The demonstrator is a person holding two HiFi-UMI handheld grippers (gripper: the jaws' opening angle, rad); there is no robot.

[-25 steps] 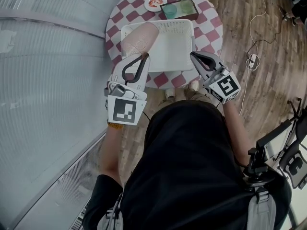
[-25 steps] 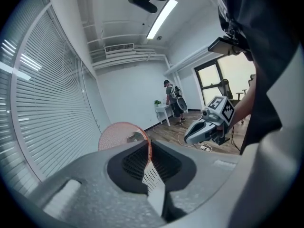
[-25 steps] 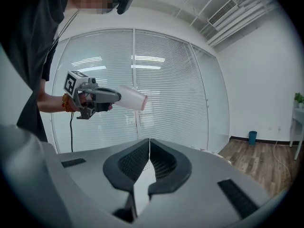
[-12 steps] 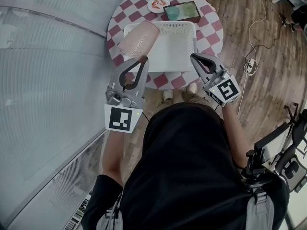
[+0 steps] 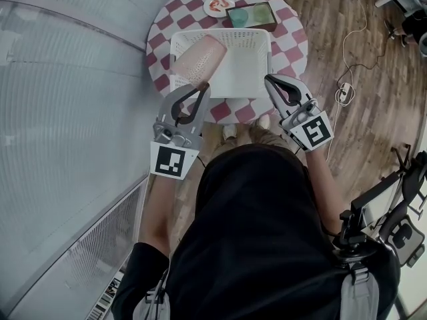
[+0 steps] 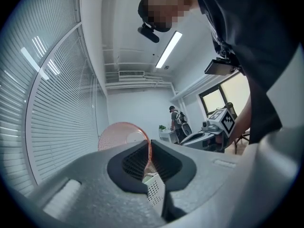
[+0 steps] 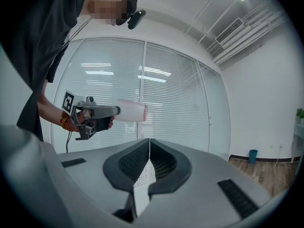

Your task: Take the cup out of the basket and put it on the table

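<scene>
Here: left gripper [image 5: 199, 89] grips cup [image 5: 197, 59], right gripper [image 5: 269, 81] basket [image 5: 244, 66].

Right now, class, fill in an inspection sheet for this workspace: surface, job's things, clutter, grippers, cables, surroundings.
Surface: round table with red-and-white checked cloth.
Job's things: translucent pink plastic cup held horizontal over the left part of the white perforated plastic basket, not on the table.
Clutter: small white plate with red food; dark tray with green contents, beyond the basket.
Grippers: left gripper shut on the cup's rim; right gripper shut on the basket's near right corner.
Cables: white cable with plug block on the floor, right of the table.
Surroundings: wooden floor; slatted window blinds at left.
</scene>
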